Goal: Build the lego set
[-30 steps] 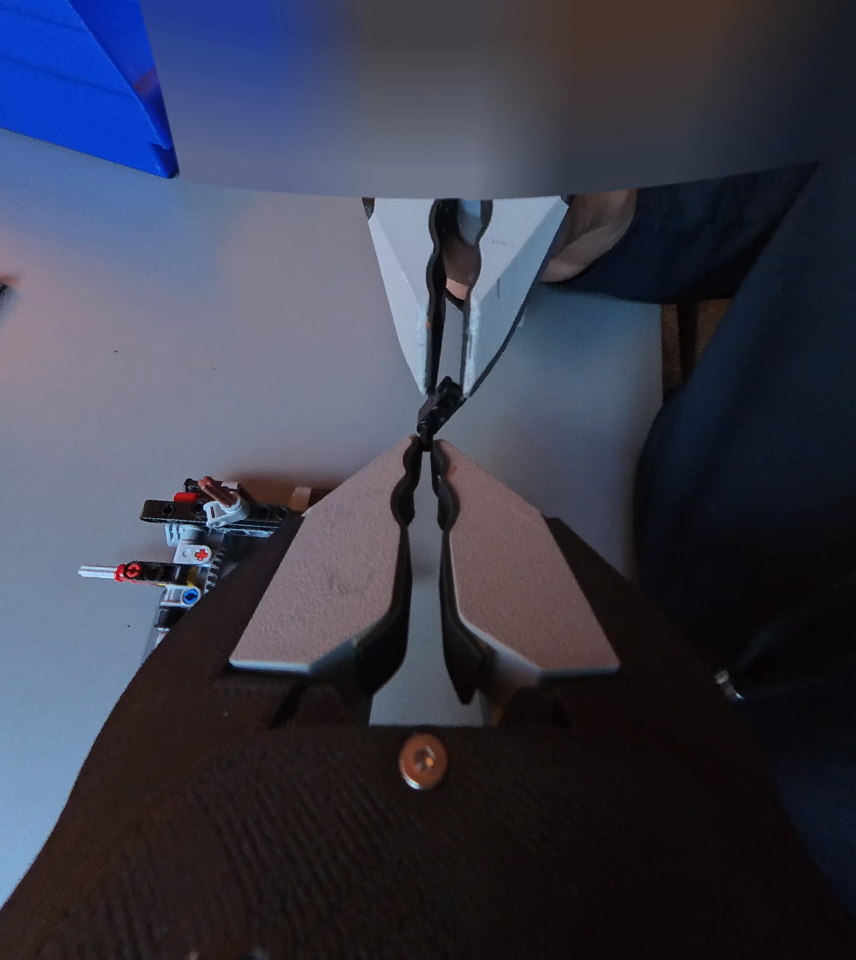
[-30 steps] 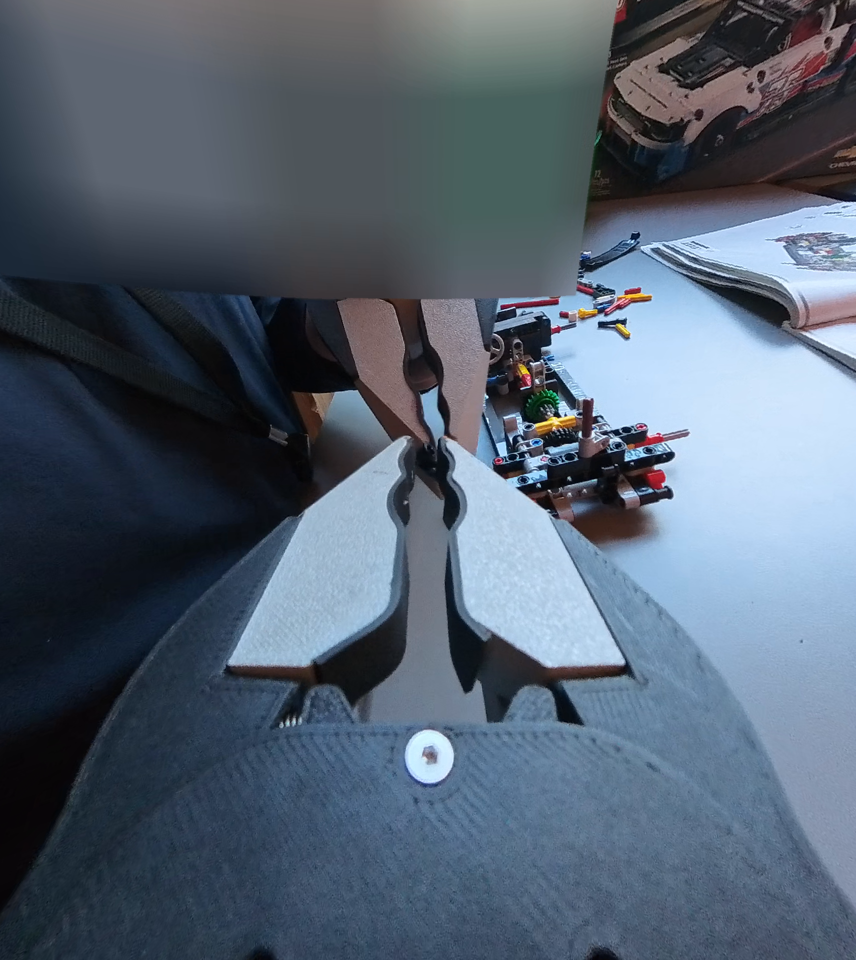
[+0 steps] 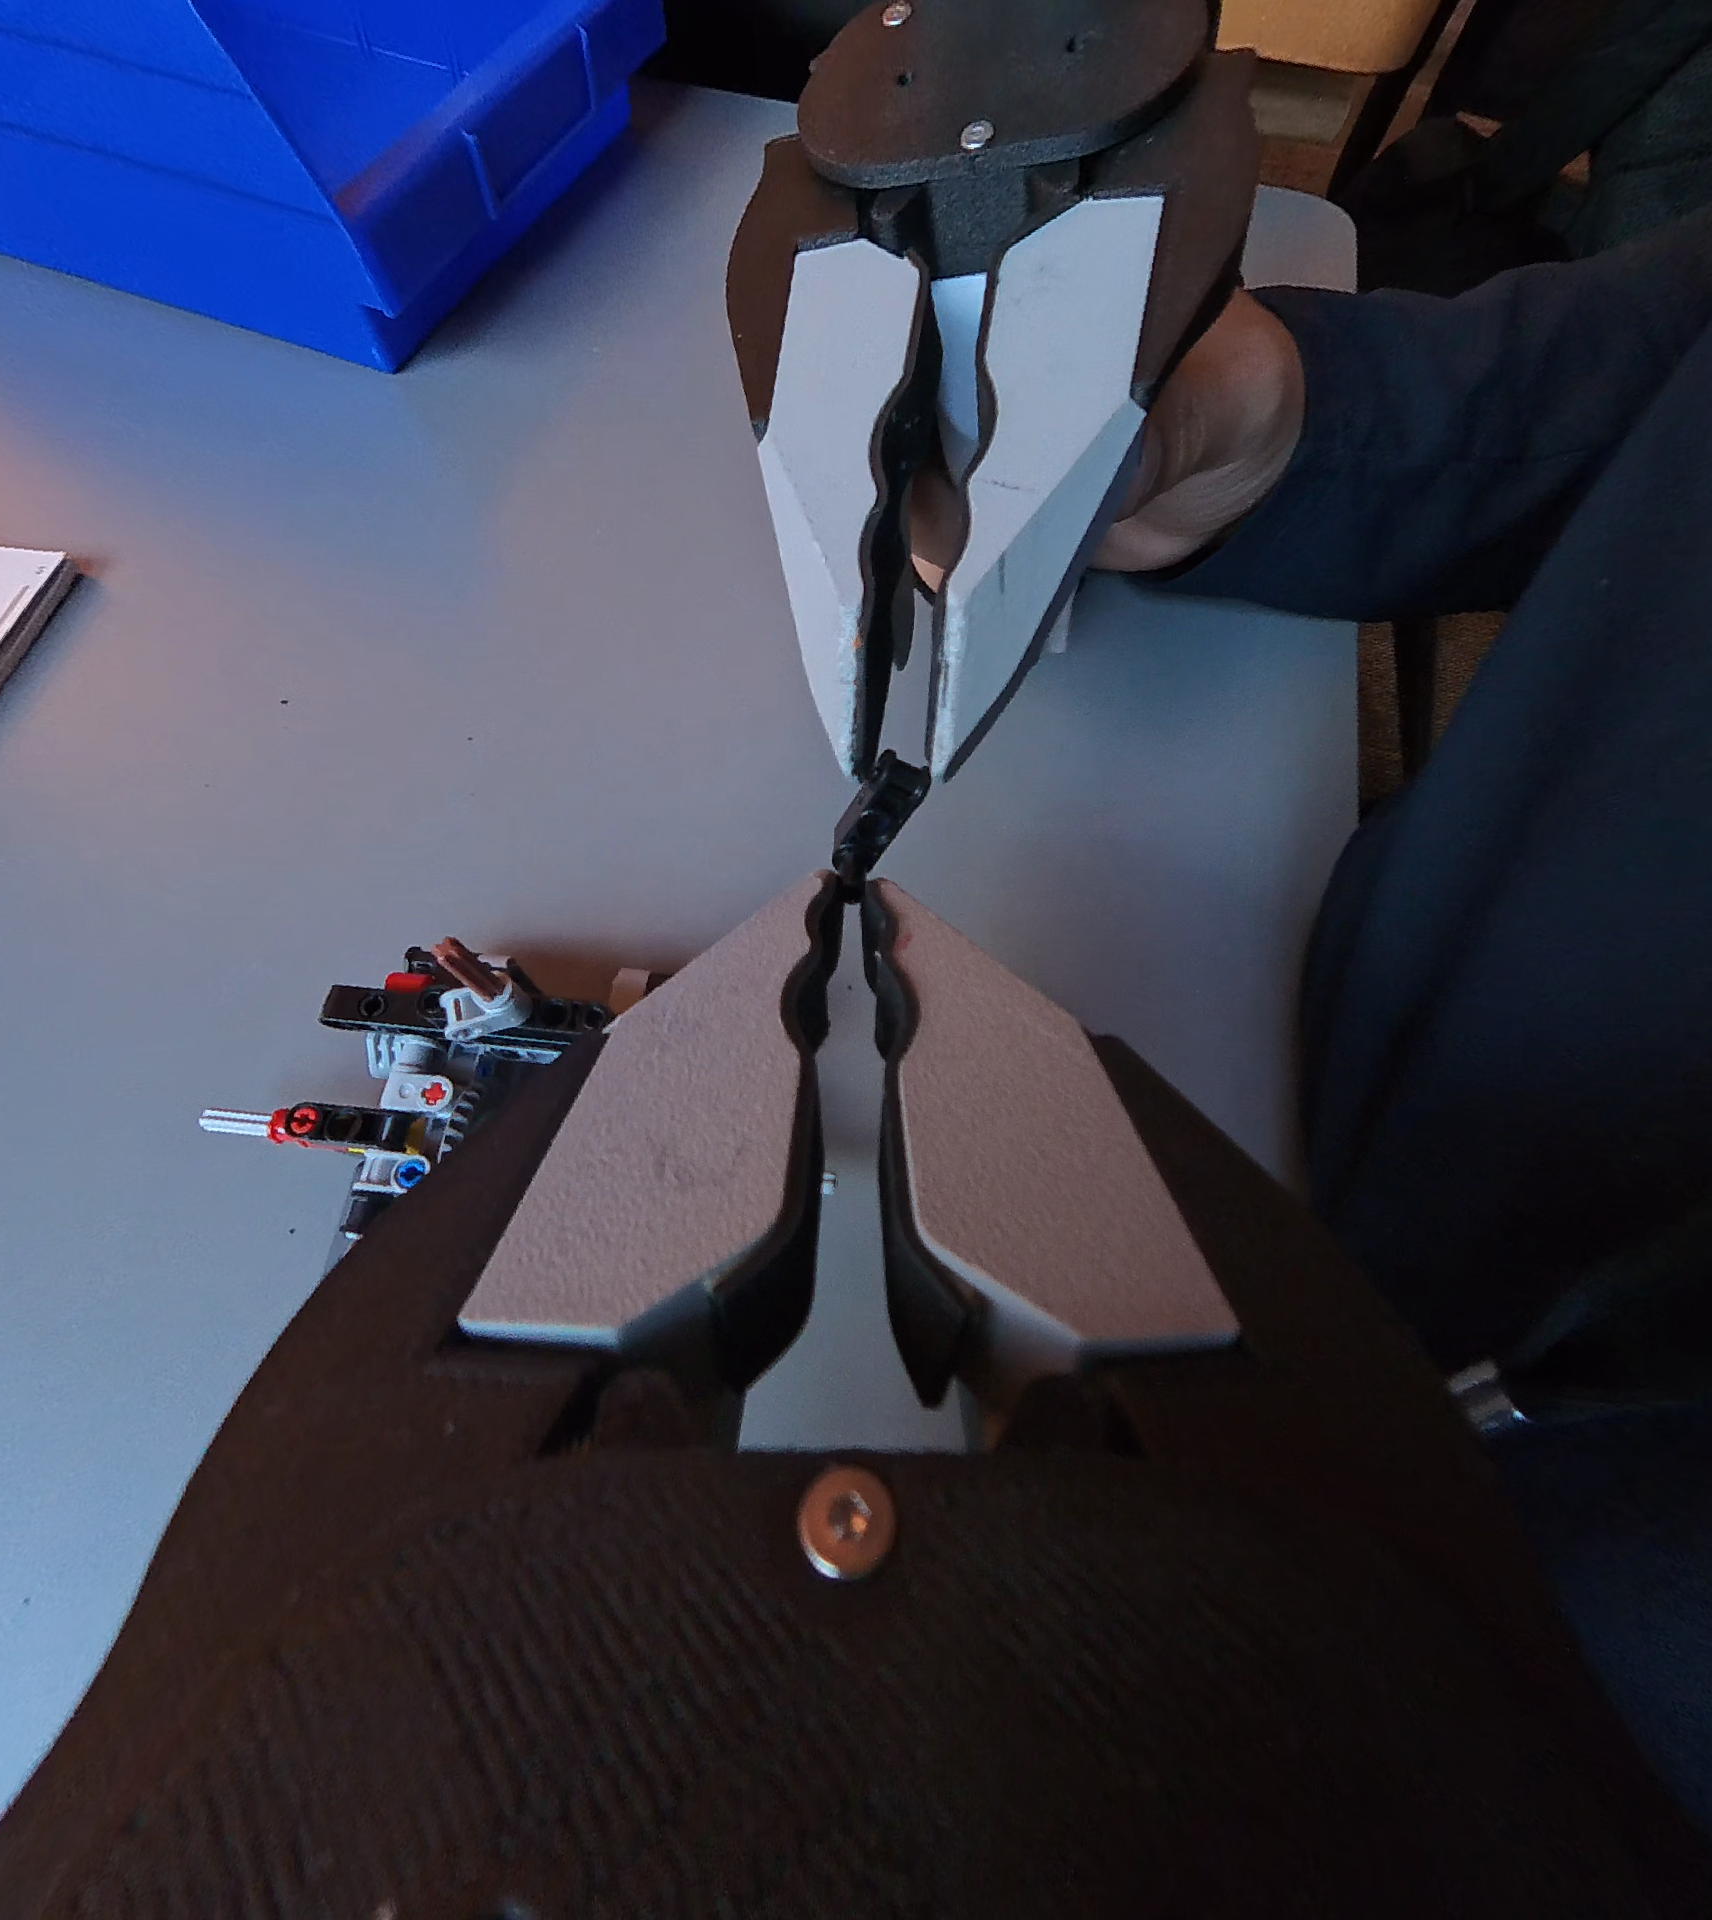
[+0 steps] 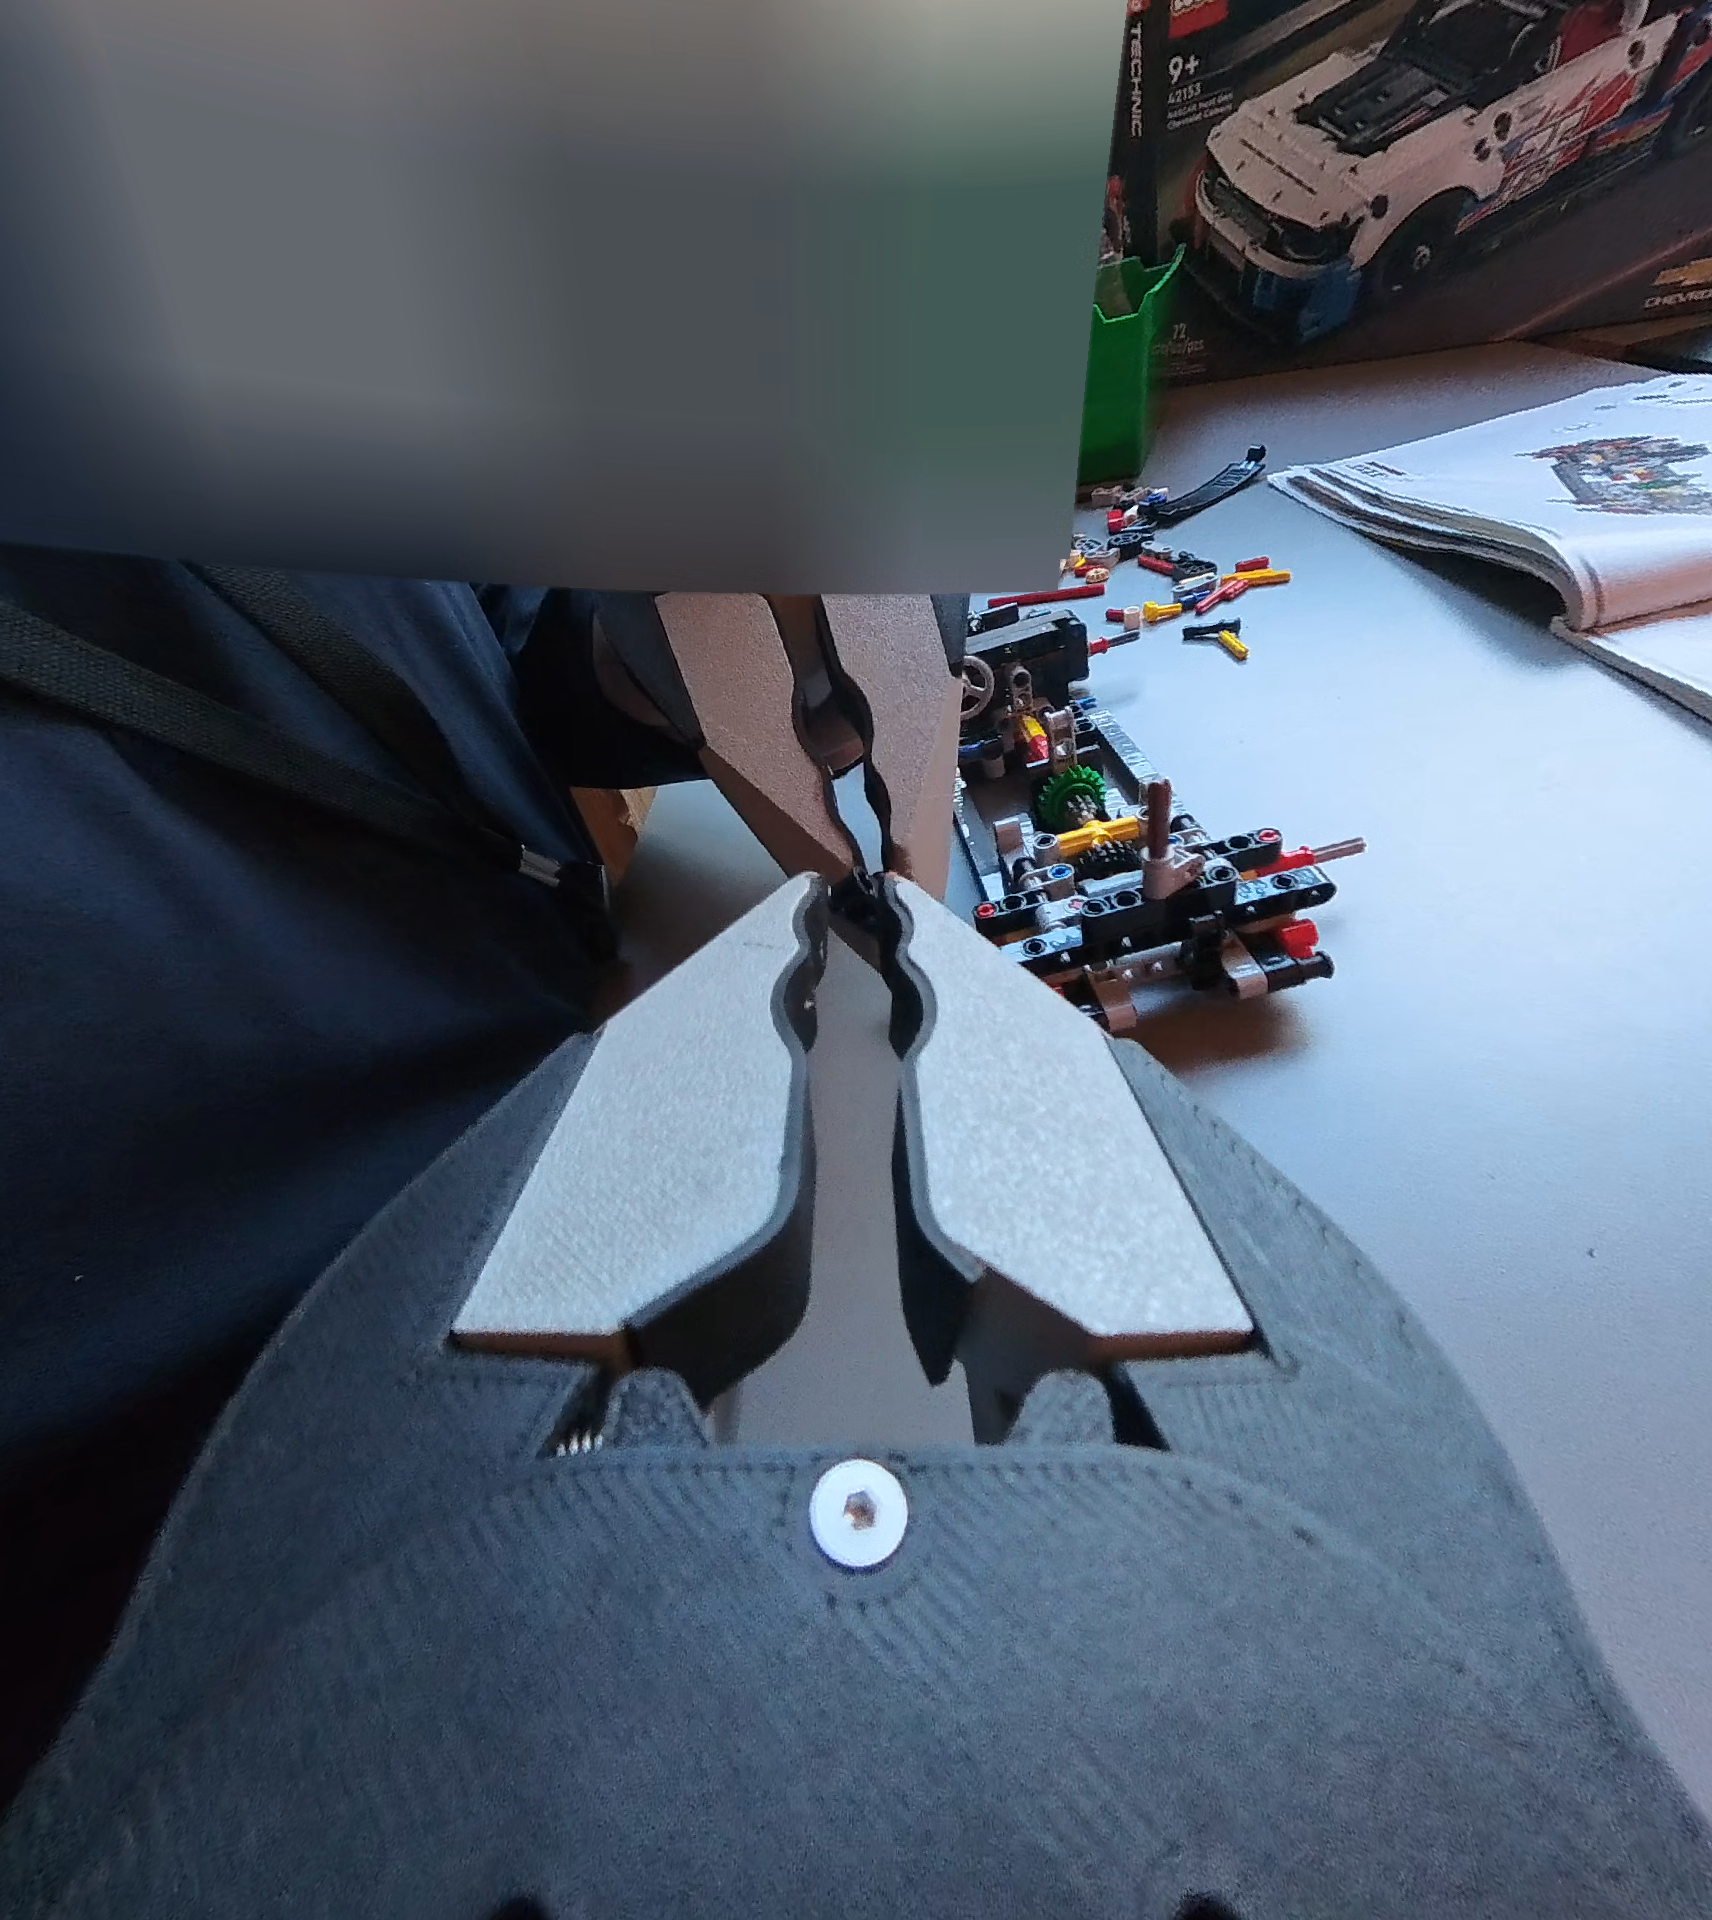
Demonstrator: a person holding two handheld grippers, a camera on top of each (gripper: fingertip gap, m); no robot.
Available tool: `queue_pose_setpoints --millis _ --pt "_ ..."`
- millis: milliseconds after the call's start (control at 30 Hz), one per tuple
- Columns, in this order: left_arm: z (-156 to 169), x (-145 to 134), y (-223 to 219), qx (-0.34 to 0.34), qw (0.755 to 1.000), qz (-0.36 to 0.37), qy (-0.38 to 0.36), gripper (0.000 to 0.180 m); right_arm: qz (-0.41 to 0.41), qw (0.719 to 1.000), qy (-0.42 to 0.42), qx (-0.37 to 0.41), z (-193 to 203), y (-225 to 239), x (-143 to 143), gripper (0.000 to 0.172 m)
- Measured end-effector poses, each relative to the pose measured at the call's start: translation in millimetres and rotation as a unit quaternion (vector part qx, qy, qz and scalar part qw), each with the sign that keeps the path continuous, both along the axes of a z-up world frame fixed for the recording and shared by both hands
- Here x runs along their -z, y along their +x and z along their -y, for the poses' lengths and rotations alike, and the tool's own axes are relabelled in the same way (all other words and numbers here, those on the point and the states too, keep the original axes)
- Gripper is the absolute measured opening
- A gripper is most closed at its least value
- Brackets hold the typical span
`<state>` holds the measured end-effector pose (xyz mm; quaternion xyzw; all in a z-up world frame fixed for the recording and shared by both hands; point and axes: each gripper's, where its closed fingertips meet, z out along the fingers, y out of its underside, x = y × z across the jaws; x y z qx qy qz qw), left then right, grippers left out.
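**A:** Middle of the left wrist view: a small black connector piece hung in the air above the grey worktop, slanted between two sets of tips.

**B:** Who had it?

**A:** Both did! The left gripper had its jaws together, pinching the piece's lower end; the right gripper, reaching down from the top of the frame, was clamped on the upper end.

**B:** And from the other camera?

**A:** Same story, tighter. The right gripper had its jaws closed on the black piece at frame centre, with the left gripper's tips meeting it from above.

**B:** Around them?

**A:** Just right of centre lay a half-built brick chassis, green gear and yellow axle showing. Loose small parts were scattered beyond it, an open instruction booklet lay at the right edge, and a set box stood in the upper right. A blue bin filled the left view's upper left.
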<state>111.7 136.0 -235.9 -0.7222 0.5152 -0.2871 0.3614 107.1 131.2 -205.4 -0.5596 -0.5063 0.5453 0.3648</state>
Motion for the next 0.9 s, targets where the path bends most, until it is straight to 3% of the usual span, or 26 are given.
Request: queue_pose_setpoints --millis 567,767,900 --pt "3.9 3.4 -4.6 -0.005 1.000 -0.010 0.004 0.001 0.013 1.000 0.013 -0.010 4.8 -2.4 3.4 0.009" --pt "5.8 5.3 -4.1 -0.001 1.000 -0.014 -0.004 0.001 0.025 0.998 0.050 0.000 5.5 -3.8 6.3 0.008" --pt "12.6 10.1 -1.7 0.014 0.999 -0.015 -0.047 0.001 0.040 0.994 0.099 0.000 10.4 -6.7 10.7 0.008"
